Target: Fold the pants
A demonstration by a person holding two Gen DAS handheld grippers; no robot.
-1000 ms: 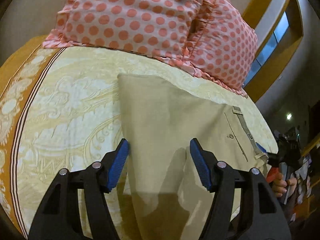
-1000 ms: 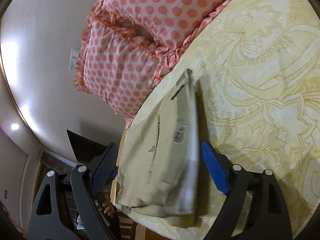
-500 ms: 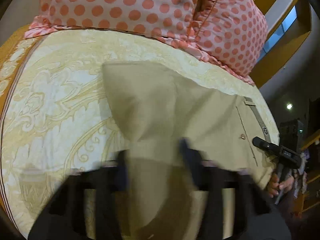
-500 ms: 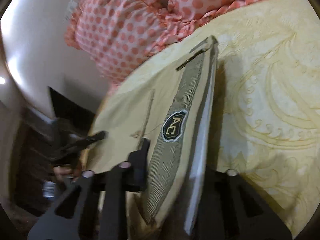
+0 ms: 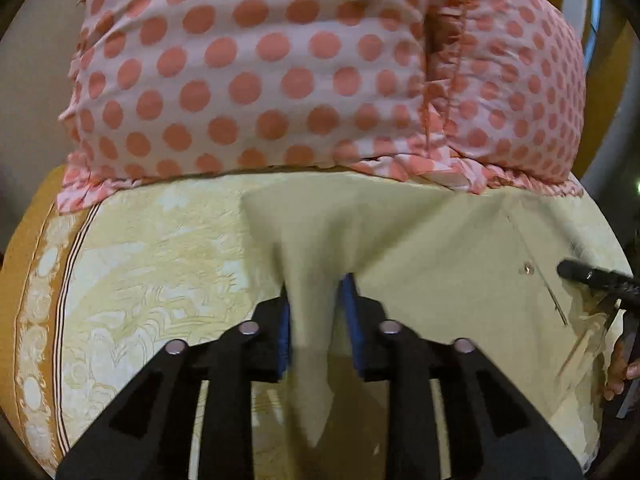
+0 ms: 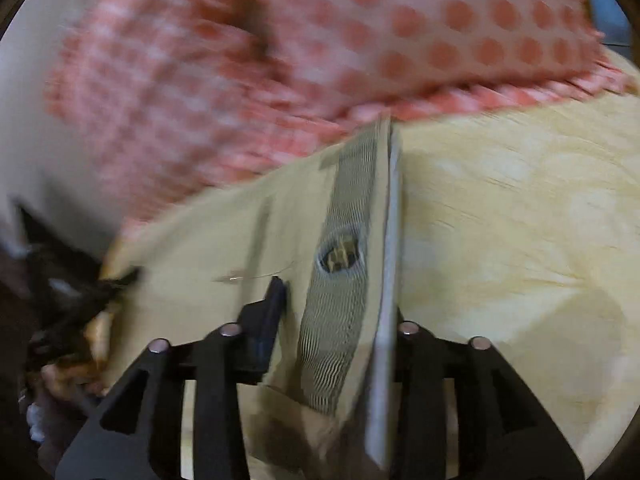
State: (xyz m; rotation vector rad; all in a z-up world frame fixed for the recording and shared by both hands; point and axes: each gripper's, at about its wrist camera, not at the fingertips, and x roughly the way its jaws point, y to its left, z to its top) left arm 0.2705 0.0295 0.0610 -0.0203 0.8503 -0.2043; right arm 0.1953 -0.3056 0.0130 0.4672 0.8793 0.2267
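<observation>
The beige pants (image 5: 420,248) lie folded on the yellow patterned bedspread (image 5: 160,264). My left gripper (image 5: 316,312) is shut on a pinched fold of the pants' near edge and lifts it. In the right wrist view my right gripper (image 6: 340,320) is shut on the pants' striped waistband (image 6: 344,240) with its dark badge, at the other end. The cloth (image 6: 208,248) stretches between both grips. The right gripper's tip also shows in the left wrist view (image 5: 592,280).
Two pink pillows with orange dots (image 5: 280,72) lie just behind the pants, also in the right wrist view (image 6: 360,40). The bedspread's orange border (image 5: 24,280) marks the left edge. A hand (image 5: 620,368) holds the right gripper at the far right.
Both grippers went from open around the pants' edges to shut on the cloth. Both moved forward toward the pillows, lifting the fabric.
</observation>
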